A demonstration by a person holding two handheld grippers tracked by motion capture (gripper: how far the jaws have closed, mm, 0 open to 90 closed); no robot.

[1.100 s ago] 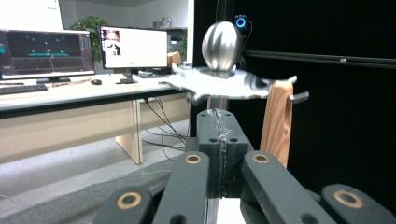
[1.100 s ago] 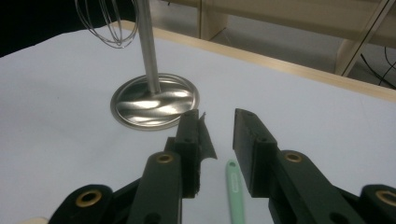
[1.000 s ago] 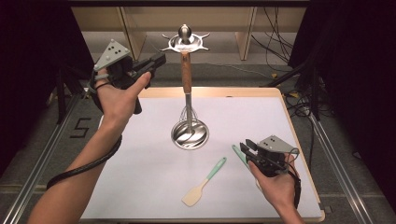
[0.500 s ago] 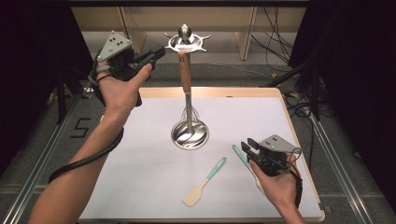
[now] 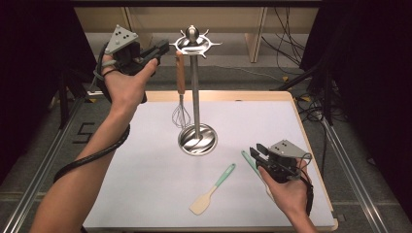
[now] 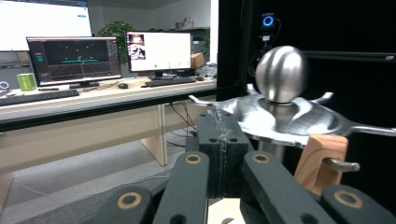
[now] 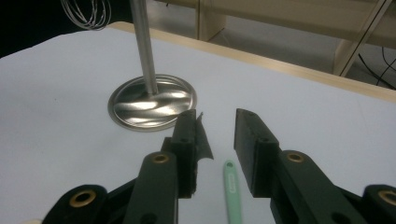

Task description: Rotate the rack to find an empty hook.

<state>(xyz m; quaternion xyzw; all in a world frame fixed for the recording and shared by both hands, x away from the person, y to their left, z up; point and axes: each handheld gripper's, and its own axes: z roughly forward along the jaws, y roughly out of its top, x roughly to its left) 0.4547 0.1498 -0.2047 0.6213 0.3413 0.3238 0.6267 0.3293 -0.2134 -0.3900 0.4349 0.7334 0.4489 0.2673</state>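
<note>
The wood-handled whisk (image 5: 180, 92) hangs from the steel stand (image 5: 195, 92); left gripper (image 5: 163, 48) pinched closed beside its top, right gripper (image 5: 256, 151) parted above a mint handle (image 7: 232, 191).

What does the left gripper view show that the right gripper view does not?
Left gripper view: the stand's ball top, its hook plate, the whisk's wooden handle end, and a desk with monitors. Right gripper view: the stand's round base, the whisk's wires and a green spatula handle on the white table. Both: parts of the same stand and whisk.
</note>
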